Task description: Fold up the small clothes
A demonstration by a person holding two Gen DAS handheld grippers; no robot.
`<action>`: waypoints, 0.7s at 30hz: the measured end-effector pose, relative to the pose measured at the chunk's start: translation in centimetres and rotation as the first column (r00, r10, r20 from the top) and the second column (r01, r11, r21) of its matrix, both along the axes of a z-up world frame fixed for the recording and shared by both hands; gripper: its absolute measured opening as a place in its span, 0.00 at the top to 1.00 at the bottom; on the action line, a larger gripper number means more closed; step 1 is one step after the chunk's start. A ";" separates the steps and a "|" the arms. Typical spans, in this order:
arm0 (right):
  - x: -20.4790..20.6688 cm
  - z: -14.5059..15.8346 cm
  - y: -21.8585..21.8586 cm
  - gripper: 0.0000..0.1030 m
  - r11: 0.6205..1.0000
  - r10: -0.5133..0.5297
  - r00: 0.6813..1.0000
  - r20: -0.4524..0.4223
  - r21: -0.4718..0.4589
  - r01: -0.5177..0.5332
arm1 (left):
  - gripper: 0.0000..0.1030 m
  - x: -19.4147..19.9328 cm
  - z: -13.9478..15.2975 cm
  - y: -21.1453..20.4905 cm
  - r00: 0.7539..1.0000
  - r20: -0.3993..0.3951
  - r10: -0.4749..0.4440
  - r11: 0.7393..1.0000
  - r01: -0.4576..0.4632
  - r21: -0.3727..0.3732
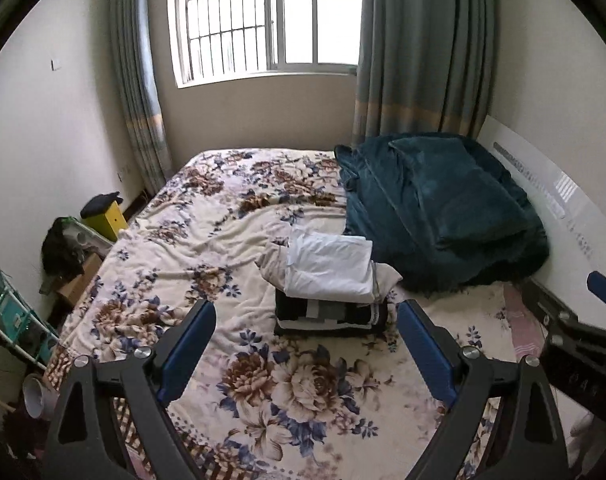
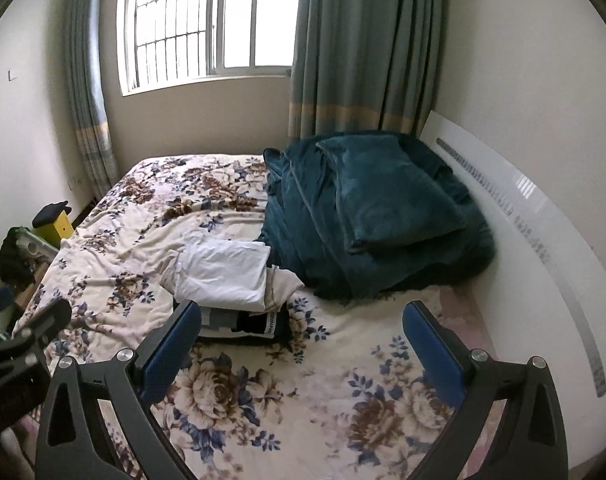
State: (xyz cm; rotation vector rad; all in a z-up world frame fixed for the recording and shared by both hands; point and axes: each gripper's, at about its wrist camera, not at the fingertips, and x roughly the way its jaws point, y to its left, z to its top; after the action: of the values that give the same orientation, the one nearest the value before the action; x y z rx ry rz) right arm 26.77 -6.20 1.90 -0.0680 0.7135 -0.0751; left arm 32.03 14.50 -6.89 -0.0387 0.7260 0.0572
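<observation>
Where folded, white top (image 1: 331,266) caps dark stack (image 1: 329,316).

Daylight floods through the overexposed window (image 1: 263,16), leaving room corners dim; fisheye bending and soft blur mark the edges.

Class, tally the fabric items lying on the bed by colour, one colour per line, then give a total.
White folded garment: 1
Cream garment under it: 1
Black-and-white folded garment at the bottom of the stack: 1
Teal bedding pile: 1
Total: 4
</observation>
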 end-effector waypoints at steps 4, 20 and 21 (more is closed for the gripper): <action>-2.8 2.3 0.0 0.01 1.000 0.023 1.000 0.017 0.004 -0.023 | 0.10 -1.8 1.5 0.0 1.000 0.025 0.004 1.000 -0.004 0.008; -5.4 4.5 -0.2 0.01 0.998 0.037 0.998 0.054 0.039 -0.039 | 0.10 -5.1 3.1 0.0 0.998 0.060 0.015 1.000 -0.017 0.024; -5.2 4.4 -0.2 0.01 0.998 0.039 0.998 0.054 0.037 -0.041 | 0.10 -5.2 3.2 0.1 0.998 0.060 0.015 1.000 -0.016 0.024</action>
State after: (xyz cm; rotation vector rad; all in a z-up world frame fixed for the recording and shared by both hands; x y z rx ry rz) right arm 21.60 -6.41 6.27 -0.0434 0.6600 -0.0245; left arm 26.87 14.59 -3.68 -0.0227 0.6650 0.0792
